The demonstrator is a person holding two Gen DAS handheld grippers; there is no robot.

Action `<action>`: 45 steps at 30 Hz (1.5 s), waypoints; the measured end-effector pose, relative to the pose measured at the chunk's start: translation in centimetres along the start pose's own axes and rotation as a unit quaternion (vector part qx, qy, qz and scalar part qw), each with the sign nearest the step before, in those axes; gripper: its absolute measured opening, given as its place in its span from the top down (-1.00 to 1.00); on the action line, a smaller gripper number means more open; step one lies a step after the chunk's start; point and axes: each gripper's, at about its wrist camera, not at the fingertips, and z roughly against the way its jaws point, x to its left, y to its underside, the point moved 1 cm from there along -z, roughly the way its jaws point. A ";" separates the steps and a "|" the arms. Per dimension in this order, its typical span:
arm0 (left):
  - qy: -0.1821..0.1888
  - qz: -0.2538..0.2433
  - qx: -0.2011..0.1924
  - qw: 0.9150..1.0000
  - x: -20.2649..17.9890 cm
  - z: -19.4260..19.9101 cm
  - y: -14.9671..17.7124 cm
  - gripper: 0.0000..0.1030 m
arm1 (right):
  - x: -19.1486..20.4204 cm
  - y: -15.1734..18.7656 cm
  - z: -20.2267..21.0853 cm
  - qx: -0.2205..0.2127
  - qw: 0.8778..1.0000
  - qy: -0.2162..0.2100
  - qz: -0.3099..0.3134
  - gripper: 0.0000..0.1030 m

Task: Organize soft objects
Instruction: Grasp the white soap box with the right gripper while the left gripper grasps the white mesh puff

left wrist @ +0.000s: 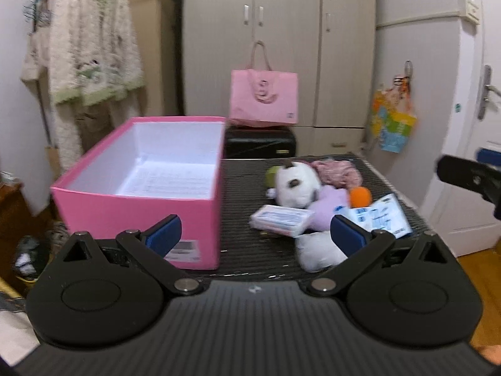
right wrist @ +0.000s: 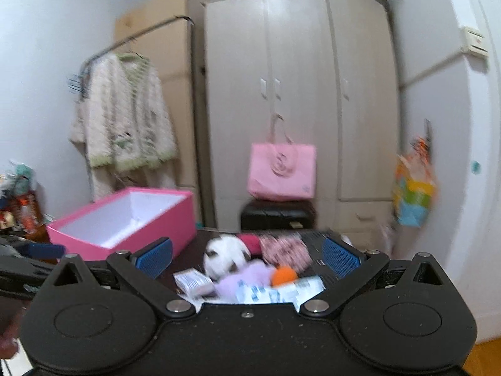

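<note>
Both pairs of ribbed blue fingers (left wrist: pixel 164 235) (right wrist: pixel 341 257) are spread wide, nothing held. A glossy pink box (left wrist: pixel 141 210) sits beyond the left fingers; fluffy rounded plush toys (right wrist: pixel 227 255) lie between the right fingers.

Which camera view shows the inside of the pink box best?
The left wrist view: the pink box is near, and its white floor shows, with nothing in it. The right wrist view shows it farther away, blurred, partly behind a finger.

The dark ribbed table (left wrist: pixel 244 169) carries 1 pink box (left wrist: pixel 137 210) (open) beside heaped soft toys (left wrist: pixel 297 185).
</note>
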 end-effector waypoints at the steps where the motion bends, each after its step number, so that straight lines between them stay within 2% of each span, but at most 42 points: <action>1: 0.008 -0.002 -0.003 1.000 -0.4 -0.4 0.1 -0.98 | -0.1 -0.4 -0.5 0.003 1.000 -0.010 0.006 -1.00; 5: 0.041 -0.016 -0.008 0.999 -1.8 -2.1 0.7 -0.98 | -0.7 -1.3 -2.7 0.018 0.998 -0.060 0.013 -1.00; 11: 0.084 -0.022 0.013 0.996 -3.6 -5.6 2.0 -0.98 | -1.4 -1.2 -7.1 0.076 0.989 -0.126 0.017 -0.93; 17: 0.097 -0.030 0.028 0.994 -5.1 -8.6 3.1 -0.97 | -1.9 0.1 -10.5 0.121 0.977 -0.173 0.008 -0.82; 20: 0.115 -0.036 0.034 0.992 -5.6 -10.0 3.8 -0.94 | -2.0 0.7 -12.3 0.142 0.970 -0.198 0.003 -0.70; 24: 0.101 -0.047 0.026 0.993 -6.1 -11.3 4.6 -0.93 | -1.6 1.6 -15.2 0.179 0.954 -0.240 0.007 -0.43; 27: 0.108 -0.043 0.034 0.993 -5.8 -12.0 4.7 -0.79 | -0.9 2.0 -17.2 0.203 0.942 -0.265 0.026 -0.23; 28: 0.114 -0.039 0.039 0.992 -5.6 -12.1 4.7 -0.69 | -0.7 2.0 -17.9 0.211 0.938 -0.274 0.032 -0.20; 31: 0.131 -0.025 0.062 0.989 -5.2 -12.9 4.8 -0.41 | 0.1 2.0 -19.8 0.237 0.925 -0.292 0.050 -0.20; 35: 0.139 -0.015 0.074 0.987 -4.8 -13.5 5.0 -0.23 | 1.7 2.1 -21.7 0.268 0.912 -0.297 0.091 -0.20; 40: 0.150 -0.014 0.076 0.986 -4.4 -13.8 5.1 -0.11 | 3.2 3.2 -23.8 0.301 0.902 -0.284 0.124 -0.18; 42: 0.153 -0.009 0.076 0.985 -4.2 -13.9 5.2 -0.07 | 3.4 3.6 -24.3 0.306 0.900 -0.281 0.129 0.08; 45: 0.157 -0.006 0.076 0.985 -3.8 -14.2 5.0 0.01 | 2.9 3.6 -24.1 0.304 0.902 -0.285 0.115 0.10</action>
